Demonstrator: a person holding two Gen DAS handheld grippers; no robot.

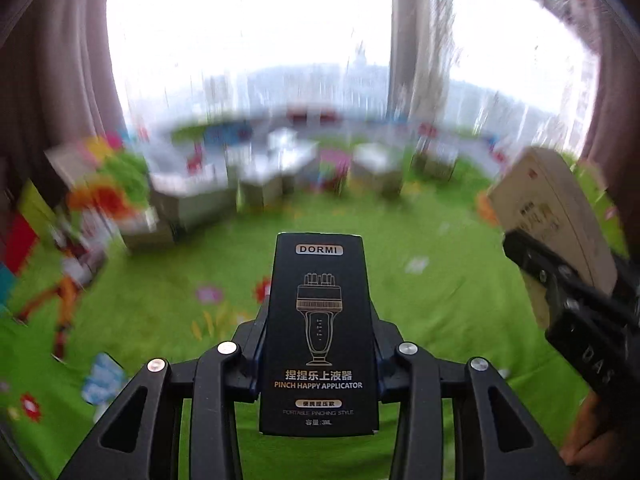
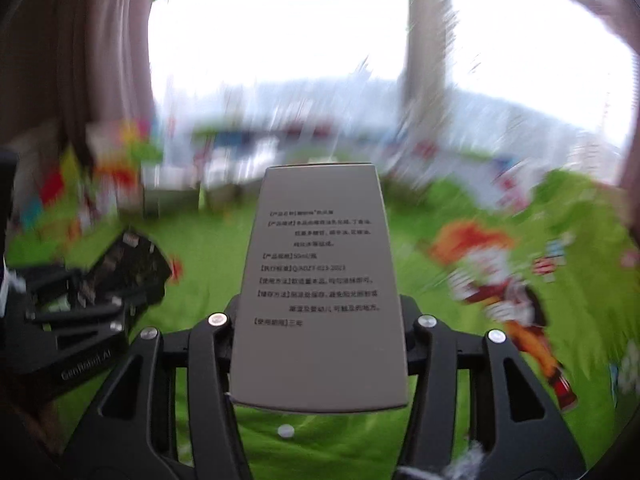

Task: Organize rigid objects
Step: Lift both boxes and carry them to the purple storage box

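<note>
L gripper (image 1: pixel 318 344) clamped on black box (image 1: pixel 319 332), marked DORMI / Pinch Happy Applicator, held upright between the jaws above the green mat (image 1: pixel 420 320). R gripper (image 2: pixel 320 320) clamped on grey box (image 2: pixel 320 288), printed text face toward cam, also clear of the mat. Grey box sits at far right in L view, black box at left in R view. Blurred boxes (image 1: pixel 256 176) lie far across the mat, by the window (image 1: pixel 248 32).
</note>
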